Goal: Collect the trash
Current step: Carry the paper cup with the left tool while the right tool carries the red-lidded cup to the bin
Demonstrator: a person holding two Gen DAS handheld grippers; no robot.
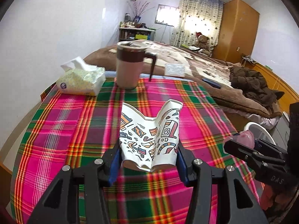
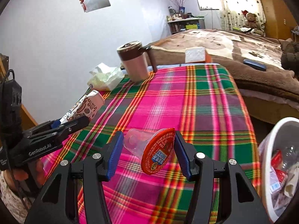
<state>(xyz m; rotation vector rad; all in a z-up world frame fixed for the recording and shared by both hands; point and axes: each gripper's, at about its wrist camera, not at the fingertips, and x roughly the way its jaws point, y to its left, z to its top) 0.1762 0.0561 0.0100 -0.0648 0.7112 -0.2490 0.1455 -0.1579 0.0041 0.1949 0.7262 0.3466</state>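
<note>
Two grips: left hand-held gripper (image 1: 149, 158) clamps crushed paper cup (image 1: 149, 138); right hand-held gripper (image 2: 149, 155) pinches jelly cup (image 2: 149, 149).

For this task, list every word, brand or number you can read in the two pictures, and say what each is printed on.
"GenRobot.AI": side of the left gripper.
"DAS": body of the right gripper.
Red lid of the plastic cup: printing too blurred to read.
Tissue pack: round logo, unreadable.
</note>
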